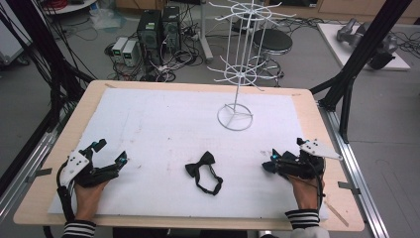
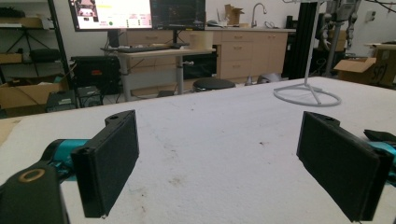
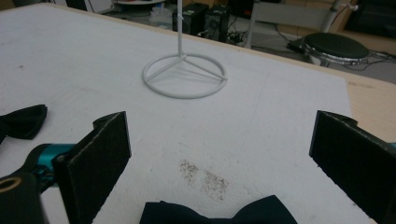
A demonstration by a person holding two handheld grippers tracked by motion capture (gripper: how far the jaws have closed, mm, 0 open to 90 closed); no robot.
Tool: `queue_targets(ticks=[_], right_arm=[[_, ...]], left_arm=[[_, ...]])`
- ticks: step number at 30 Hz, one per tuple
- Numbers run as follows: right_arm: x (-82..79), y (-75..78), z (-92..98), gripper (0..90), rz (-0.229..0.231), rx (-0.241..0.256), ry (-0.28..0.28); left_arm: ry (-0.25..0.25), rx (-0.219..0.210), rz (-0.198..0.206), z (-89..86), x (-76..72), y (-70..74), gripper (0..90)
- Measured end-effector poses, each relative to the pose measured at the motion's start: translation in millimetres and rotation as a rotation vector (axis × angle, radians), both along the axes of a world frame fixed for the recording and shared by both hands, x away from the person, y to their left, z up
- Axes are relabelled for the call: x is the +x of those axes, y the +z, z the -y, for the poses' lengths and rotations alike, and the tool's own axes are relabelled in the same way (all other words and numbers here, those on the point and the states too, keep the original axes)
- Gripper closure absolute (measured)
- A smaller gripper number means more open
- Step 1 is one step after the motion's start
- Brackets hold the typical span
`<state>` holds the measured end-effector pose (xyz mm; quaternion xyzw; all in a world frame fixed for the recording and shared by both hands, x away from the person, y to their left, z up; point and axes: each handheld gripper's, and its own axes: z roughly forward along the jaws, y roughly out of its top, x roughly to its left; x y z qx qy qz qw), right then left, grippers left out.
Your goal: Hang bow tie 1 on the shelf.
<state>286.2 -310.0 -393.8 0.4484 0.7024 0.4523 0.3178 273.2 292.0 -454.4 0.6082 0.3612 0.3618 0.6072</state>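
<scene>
bow tie (image 1: 201, 164) mid-tabletop (image 1: 148, 124), between both hands | likely light, soft, floppy; strap looped | grip at centre knot | left hand-held gripper (image 1: 110, 153) jaws spread, empty | right hand-held gripper (image 1: 267, 166) jaws spread, empty

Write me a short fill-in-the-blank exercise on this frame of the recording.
1. The black bow tie lies on the white mat between the two ____.
2. The left gripper has its jaws ____.
3. The white wire rack stands on a ____ base.
4. The right gripper holds ____.

Missing words: grippers; open; round; nothing
</scene>
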Motion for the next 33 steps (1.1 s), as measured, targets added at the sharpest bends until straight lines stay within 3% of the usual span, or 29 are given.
queue_targets(ticks=[6, 19, 22, 33], right_arm=[[6.2, 0.7, 1.7, 4.6, -0.087, -0.013, -0.002], [15.4, 3.0, 6.0, 4.7, -0.189, -0.068, 0.006], [16.9, 2.8, 7.9, 4.7, -0.195, -0.077, 0.006], [30.6, 1.6, 20.1, 5.4, -0.310, -0.110, 0.010]], left_arm=[[0.002, 0.000, 0.002, -0.1, -0.2, 0.0, 13.3], [0.004, 0.002, 0.005, 0.3, -0.6, -0.1, 13.4], [0.005, 0.002, 0.005, 0.4, -0.6, -0.1, 13.4], [0.008, 0.002, 0.003, 0.1, -0.7, -0.1, 13.4]])
